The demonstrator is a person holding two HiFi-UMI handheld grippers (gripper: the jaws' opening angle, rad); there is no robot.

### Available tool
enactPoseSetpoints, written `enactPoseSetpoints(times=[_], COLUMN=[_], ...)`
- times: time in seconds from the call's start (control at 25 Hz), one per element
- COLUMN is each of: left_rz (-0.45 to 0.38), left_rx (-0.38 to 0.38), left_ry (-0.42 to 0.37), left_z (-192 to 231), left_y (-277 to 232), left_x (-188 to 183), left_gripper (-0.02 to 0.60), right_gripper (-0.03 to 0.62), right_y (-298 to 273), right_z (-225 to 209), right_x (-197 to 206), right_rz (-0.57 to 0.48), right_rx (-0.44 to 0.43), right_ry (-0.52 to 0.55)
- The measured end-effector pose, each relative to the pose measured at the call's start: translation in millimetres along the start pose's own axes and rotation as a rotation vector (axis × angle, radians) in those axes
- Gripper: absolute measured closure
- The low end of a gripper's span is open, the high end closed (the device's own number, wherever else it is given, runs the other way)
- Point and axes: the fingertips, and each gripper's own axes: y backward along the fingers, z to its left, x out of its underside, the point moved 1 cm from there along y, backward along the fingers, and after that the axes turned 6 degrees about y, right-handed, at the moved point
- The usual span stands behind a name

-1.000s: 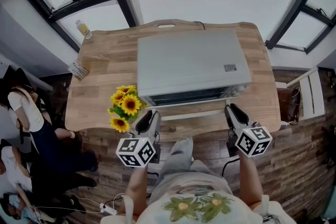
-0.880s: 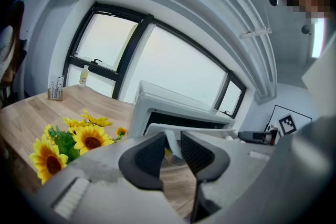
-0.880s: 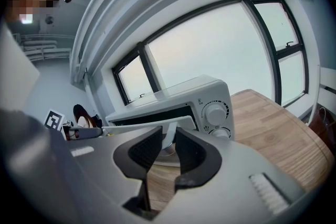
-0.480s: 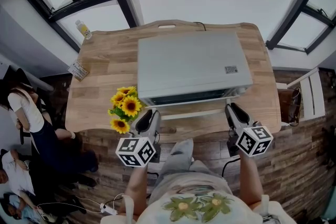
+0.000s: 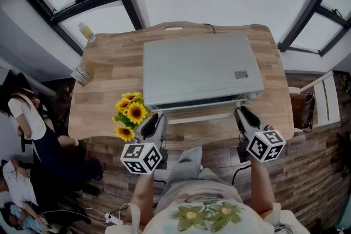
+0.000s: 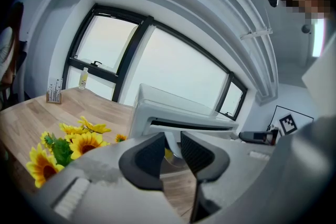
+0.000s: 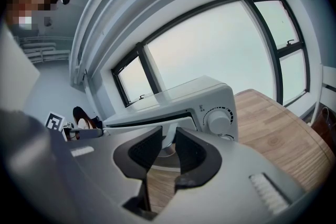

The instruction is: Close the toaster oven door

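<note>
The boxy pale-grey metal toaster oven (image 5: 197,68) sat on the light wooden table (image 5: 104,68), its door (image 5: 200,117) dropped open toward the person. The left gripper (image 5: 153,119) and right gripper (image 5: 241,114) hovered at the door's front corners, jaws slightly parted, seemingly gripping nothing

A boxy grey toaster oven (image 5: 200,68) is set at the middle of the wooden tabletop (image 5: 104,71). Its door (image 5: 202,115) is dropped open toward the near edge.
</note>
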Motion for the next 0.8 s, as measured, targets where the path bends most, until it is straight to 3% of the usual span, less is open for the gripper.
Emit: enactPoseSetpoints(times=[0.8], left_rz=[-0.019], left_rx=[-0.009], left_ry=[-0.005], left_z=[3.3], left_y=[-13.8], left_x=[-13.0], left_gripper=[0.477], right_gripper=[0.511], right_y=[-15.2], right_z=[-5.3], right_x=[-11.5], right_rz=[-0.007], right_rx=[-0.014], right_ry=[-0.006])
